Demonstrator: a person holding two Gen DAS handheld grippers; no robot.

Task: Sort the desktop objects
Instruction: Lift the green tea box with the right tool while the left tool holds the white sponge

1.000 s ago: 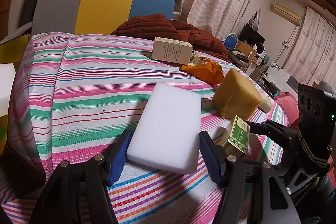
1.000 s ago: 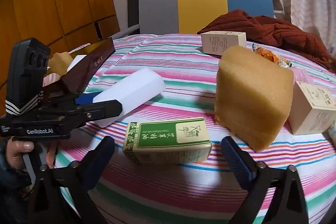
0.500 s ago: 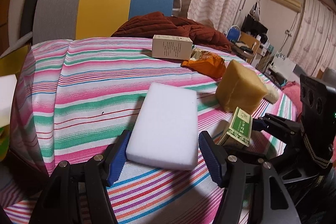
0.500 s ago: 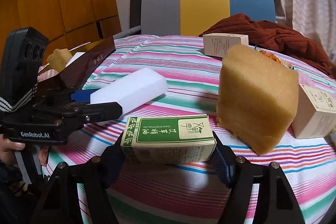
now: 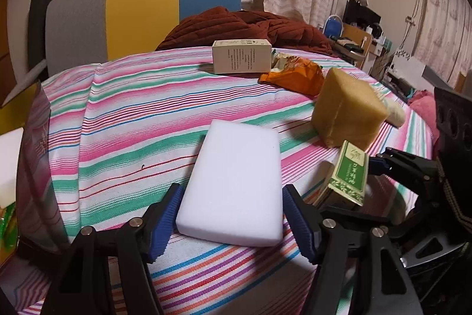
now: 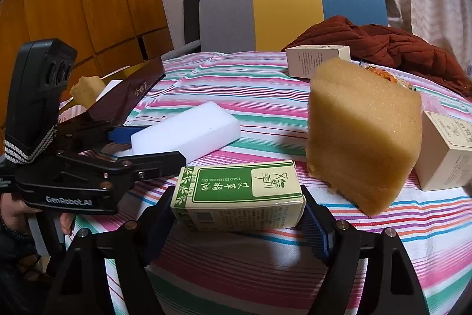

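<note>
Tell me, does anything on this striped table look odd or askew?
The big yellow foam block stands tilted on one edge rather than flat. A crumpled orange wrapper lies loose by the cream box, and a dark red cloth is heaped at the far edge.

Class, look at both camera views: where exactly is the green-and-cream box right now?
The green-and-cream box sits clamped between the right gripper fingers, low centre in the right wrist view, just before the yellow sponge block.

"TSAO ESSENTIAL OIL" upside down on the green-and-cream box, "GenRobot.AI" in white on the left gripper body
</note>
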